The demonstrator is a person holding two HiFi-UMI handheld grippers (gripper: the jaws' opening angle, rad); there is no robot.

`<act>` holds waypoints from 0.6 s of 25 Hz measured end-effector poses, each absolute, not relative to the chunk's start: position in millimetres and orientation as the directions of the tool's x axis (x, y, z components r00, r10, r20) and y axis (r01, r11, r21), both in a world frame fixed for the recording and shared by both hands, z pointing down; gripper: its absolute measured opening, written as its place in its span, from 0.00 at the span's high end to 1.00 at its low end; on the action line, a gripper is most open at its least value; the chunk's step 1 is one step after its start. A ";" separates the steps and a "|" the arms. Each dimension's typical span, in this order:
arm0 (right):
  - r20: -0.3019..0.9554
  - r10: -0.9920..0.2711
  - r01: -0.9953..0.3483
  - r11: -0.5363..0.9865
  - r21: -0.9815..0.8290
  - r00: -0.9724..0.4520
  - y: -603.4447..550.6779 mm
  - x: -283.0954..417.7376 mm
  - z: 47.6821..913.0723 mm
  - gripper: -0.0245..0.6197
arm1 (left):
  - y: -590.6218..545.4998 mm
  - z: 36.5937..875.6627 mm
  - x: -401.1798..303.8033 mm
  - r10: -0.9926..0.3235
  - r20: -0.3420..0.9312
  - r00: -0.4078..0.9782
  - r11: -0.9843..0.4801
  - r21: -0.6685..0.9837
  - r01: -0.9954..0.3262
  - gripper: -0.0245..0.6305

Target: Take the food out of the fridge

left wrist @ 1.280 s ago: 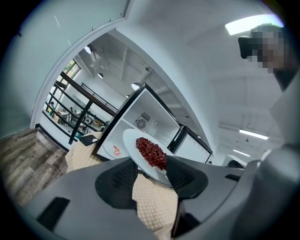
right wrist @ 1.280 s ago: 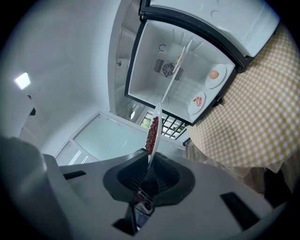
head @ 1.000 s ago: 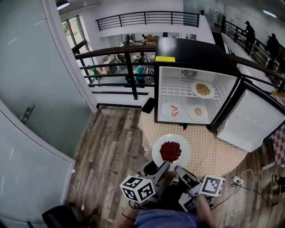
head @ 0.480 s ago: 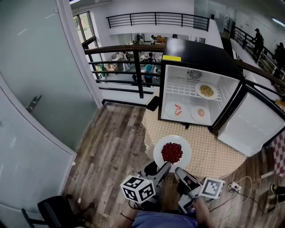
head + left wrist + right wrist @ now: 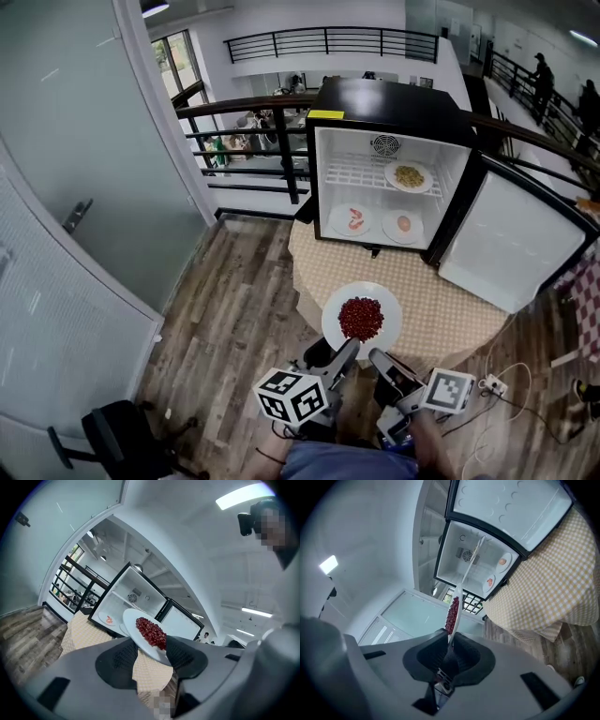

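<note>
The right gripper (image 5: 451, 649) has its jaws nearly together, pinching the thin near rim of a white plate (image 5: 459, 595). The left gripper (image 5: 151, 654) stands much wider. The same plate's rim slants between its pads, which appear to press it, one from below and one from above. Both grippers hold the one plate.

The plate is round, plain and shallow. A heap of small dark-red food (image 5: 360, 318) is piled at its middle, with a bare white border all round.

The head view shows the plate just ahead of the two grippers, over the near edge of a round table (image 5: 450, 309) with a yellow checked cloth, and wholly outside the fridge (image 5: 389, 101). There it lies about level with its face up; being round, it has no long axis.

The right gripper view shows it edge-on, a thin white line with the red heap standing off one side, so its shallowness shows there. The left gripper view catches it aslant, with the upper face and the food in sight.

Only the head view takes in the whole setting. The fridge stands on the far part of the table, its door (image 5: 511, 246) swung open to the right. Inside, a plate of yellow food (image 5: 408, 176) sits on the wire shelf, with two smaller plates (image 5: 353, 220) side by side below it.
</note>
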State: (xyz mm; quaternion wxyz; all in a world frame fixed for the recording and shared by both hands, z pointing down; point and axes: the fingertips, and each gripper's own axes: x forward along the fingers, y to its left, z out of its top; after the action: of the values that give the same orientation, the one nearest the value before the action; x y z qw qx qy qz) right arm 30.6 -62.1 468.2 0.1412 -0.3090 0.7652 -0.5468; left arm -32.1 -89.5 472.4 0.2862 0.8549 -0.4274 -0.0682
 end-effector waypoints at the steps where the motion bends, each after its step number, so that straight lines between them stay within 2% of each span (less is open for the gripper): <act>1: 0.120 -0.628 -0.319 0.215 -0.923 -0.769 -56.8 37.4 467.0 0.89 | -84.1 471.2 -25.4 -0.770 0.127 0.626 -0.473 0.546 -0.692 0.66; 15: 0.113 -0.618 -0.321 0.237 -0.917 -0.778 18.9 90.0 471.5 0.89 | -7.0 473.2 26.3 -0.778 0.132 0.615 -0.468 0.532 -0.706 0.66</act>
State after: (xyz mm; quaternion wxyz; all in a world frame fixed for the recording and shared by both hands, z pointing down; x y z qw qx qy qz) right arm 90.0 18.9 471.5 0.1380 -0.3031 0.7742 -0.5382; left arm 26.3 -7.0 473.2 0.2787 0.8542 -0.4341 -0.0644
